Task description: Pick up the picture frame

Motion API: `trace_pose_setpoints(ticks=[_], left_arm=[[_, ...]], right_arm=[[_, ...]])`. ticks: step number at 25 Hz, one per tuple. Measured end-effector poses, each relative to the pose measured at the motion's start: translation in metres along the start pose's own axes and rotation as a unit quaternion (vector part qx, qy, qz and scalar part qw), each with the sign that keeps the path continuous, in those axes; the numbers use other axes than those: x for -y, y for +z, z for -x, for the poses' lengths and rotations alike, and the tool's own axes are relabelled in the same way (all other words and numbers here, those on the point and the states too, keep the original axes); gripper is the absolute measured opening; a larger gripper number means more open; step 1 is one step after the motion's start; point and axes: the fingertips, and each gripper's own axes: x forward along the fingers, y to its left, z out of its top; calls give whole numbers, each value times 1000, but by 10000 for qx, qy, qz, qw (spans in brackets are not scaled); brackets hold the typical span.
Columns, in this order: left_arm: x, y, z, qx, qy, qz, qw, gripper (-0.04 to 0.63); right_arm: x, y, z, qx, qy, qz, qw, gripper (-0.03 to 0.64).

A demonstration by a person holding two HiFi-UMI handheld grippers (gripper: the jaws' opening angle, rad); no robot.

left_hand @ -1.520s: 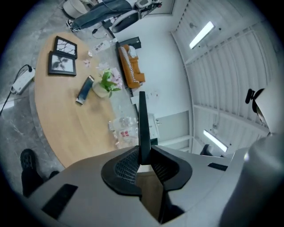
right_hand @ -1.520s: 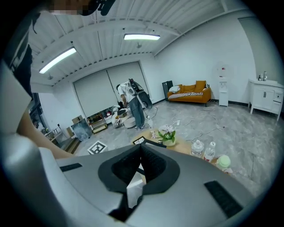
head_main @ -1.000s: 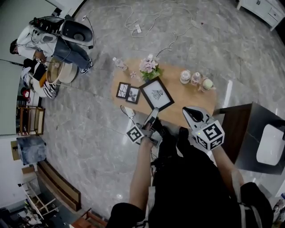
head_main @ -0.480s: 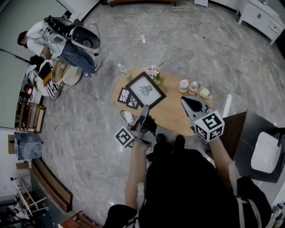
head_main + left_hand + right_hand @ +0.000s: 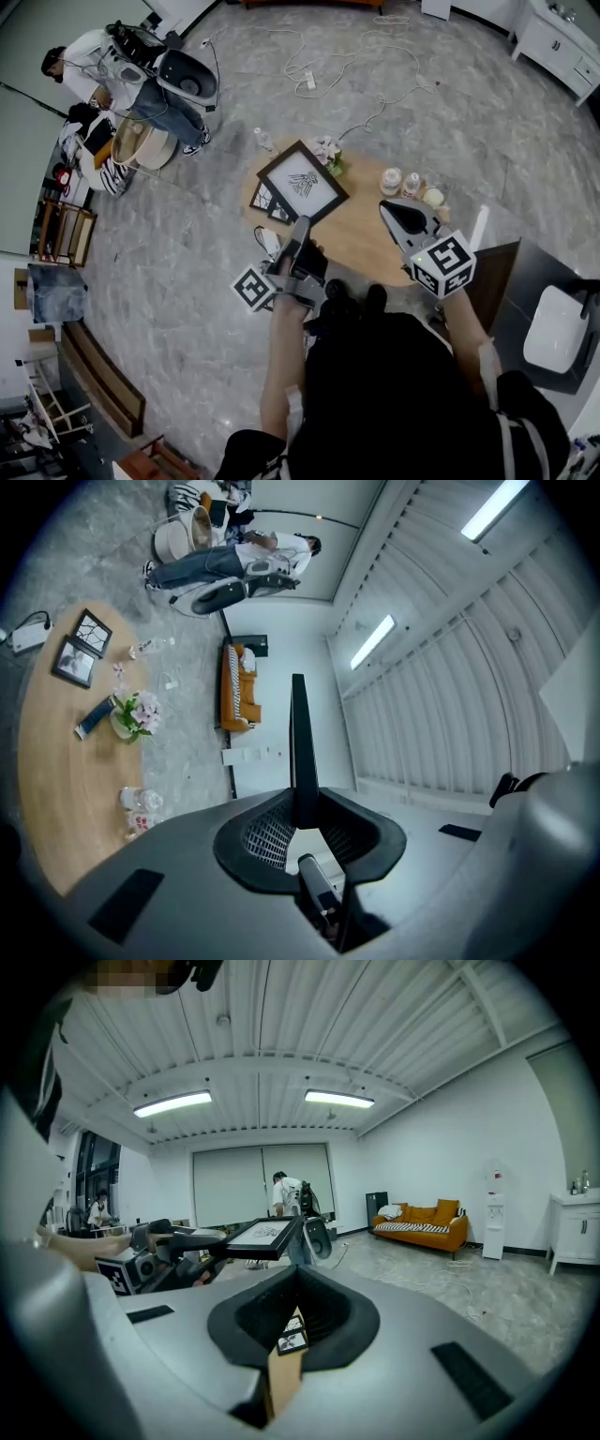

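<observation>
Single picture frame: held in the air above the wooden surface, tilted.
Left gripper: jaws pinching the frame's edge.
Right gripper: jaws narrowly apart, holding nothing, apart from the frame.

**Wearer.** Black top with white stripes at the sleeve ends; black shoes.

**Left gripper**. Narrow, dark grey, tapering body. Behind the jaws sits a white marker cube printed with black squares.

**Right gripper**. Pale grey, beak-shaped shell with a dark inner face. A like cube sits behind it.

**From each gripper's own camera.** Smooth grey housing; black ribbed recess around the jaw roots; black rectangular slots to either side of the recess.
</observation>
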Motion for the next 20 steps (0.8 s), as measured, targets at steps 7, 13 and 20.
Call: trace_pose_setpoints(ticks=[7, 13, 20], left_arm=[[-2, -3, 0, 37, 14, 53, 10000, 78], [0, -2, 5, 62, 25, 40, 10000, 78], [0, -6, 5, 113, 69, 72, 9999, 78]], right_arm=[[1, -2, 2, -18, 12, -113, 9999, 12], [-5, 2, 0, -10, 19, -52, 10000, 12], [-1, 7, 2, 19, 24, -21, 10000, 12]])
